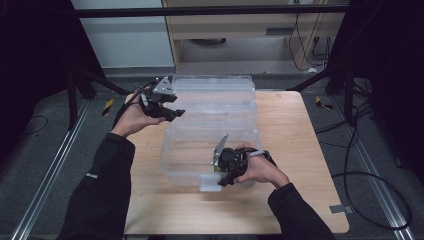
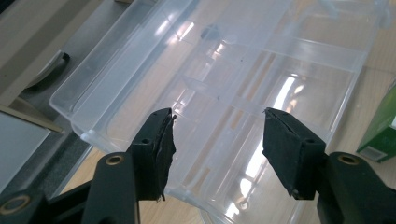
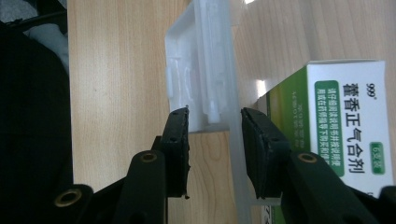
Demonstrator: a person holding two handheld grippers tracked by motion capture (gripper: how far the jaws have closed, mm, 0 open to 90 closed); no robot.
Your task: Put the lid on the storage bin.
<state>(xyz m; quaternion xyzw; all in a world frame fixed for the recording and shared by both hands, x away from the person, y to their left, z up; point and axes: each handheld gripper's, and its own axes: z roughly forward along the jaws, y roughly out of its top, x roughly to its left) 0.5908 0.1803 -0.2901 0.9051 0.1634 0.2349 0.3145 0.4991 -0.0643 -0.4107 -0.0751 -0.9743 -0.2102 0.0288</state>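
A clear plastic box (image 1: 169, 150) stands on the wooden table (image 1: 300, 150), its lid (image 1: 215, 90) folded back flat behind it. My left gripper (image 1: 177, 113) hovers at the lid's left edge, open; in the left gripper view its jaws (image 2: 217, 126) frame the lid (image 2: 224, 60) below with nothing between them. My right gripper (image 1: 222, 181) is at the box's front edge. In the right gripper view its jaws (image 3: 215, 114) are closed on the box's front latch (image 3: 201, 70) and wall. A green and white medicine carton (image 3: 345, 126) lies inside the box.
The medicine carton (image 2: 379, 126) sits just past the lid's edge in the left gripper view. Bare table lies right of the box and in front of it. A cabinet (image 1: 240, 30) stands beyond the table, and cables (image 1: 370, 200) trail on the floor at right.
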